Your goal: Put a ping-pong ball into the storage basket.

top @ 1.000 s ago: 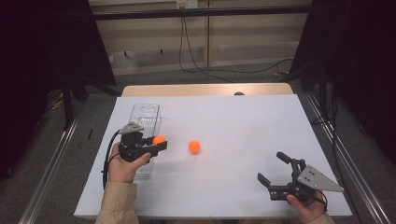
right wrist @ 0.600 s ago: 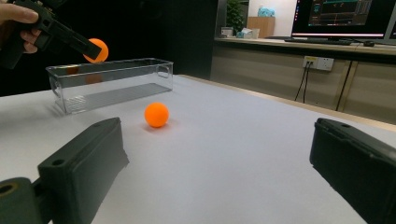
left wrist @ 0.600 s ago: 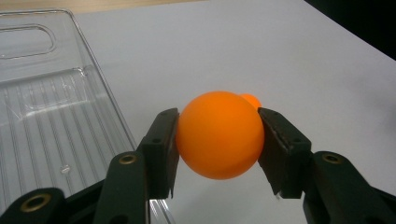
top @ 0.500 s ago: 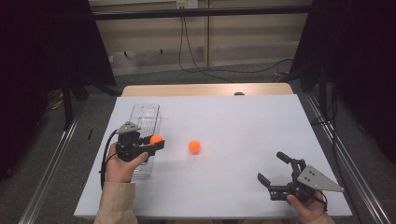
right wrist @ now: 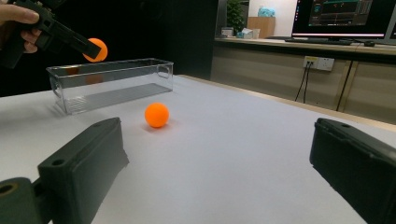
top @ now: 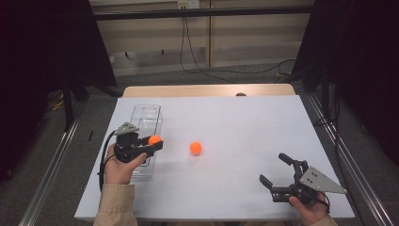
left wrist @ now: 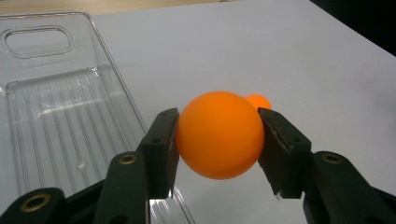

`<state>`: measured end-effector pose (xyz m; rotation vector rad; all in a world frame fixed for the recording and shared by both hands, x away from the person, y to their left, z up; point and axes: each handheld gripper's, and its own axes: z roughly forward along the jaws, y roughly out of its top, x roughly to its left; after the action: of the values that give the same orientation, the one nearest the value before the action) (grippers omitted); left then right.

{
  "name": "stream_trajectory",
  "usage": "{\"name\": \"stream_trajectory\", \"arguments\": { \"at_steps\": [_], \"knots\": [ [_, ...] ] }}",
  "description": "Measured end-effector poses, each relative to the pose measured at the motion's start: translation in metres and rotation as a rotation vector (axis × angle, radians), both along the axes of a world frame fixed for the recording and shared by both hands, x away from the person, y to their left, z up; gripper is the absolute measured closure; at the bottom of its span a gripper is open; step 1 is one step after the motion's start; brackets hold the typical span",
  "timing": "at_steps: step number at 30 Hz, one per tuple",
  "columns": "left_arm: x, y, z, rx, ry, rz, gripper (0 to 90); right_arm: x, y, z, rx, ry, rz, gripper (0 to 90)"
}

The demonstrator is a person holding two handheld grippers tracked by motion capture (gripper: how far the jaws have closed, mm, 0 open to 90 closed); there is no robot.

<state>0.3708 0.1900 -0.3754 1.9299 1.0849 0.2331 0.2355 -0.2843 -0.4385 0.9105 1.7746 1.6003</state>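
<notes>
My left gripper [top: 154, 142] is shut on an orange ball [top: 154, 140] and holds it in the air above the right rim of a clear plastic bin [top: 146, 123]. In the left gripper view both pads press the ball [left wrist: 219, 134], with the bin [left wrist: 51, 107] below to the left. A second orange ball [top: 195, 148] lies on the white table [top: 244, 122] to the right of the bin. My right gripper [top: 275, 170] rests low near the front right corner, jaws wide open and empty. Its own view shows the loose ball [right wrist: 156, 115] ahead and the bin [right wrist: 109, 84] beyond.
The table's wooden far edge [top: 207, 90] runs behind the white sheet. Cables [top: 197, 56] lie on the floor beyond it. A bench with a monitor [right wrist: 350, 18] stands in the background of the right gripper view.
</notes>
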Motion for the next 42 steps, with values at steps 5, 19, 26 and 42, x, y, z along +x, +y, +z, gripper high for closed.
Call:
{"name": "stream_trajectory", "arguments": {
  "at_steps": [5,19,26,42],
  "knots": [
    [0.0,0.002,0.0,0.0,-0.001,0.014,50.8,0.0,0.0,0.0,0.0,0.0,0.001,2.7],
    [0.001,0.007,-0.001,0.014,-0.008,0.034,50.8,0.0,0.0,0.0,0.001,0.001,0.001,2.6],
    [0.001,0.01,-0.002,0.014,-0.011,0.041,50.9,0.0,0.0,0.0,0.001,0.0,0.002,2.6],
    [0.002,0.016,-0.002,0.019,-0.016,0.06,50.8,0.0,0.0,0.0,0.002,0.001,0.002,2.7]
  ]
}}
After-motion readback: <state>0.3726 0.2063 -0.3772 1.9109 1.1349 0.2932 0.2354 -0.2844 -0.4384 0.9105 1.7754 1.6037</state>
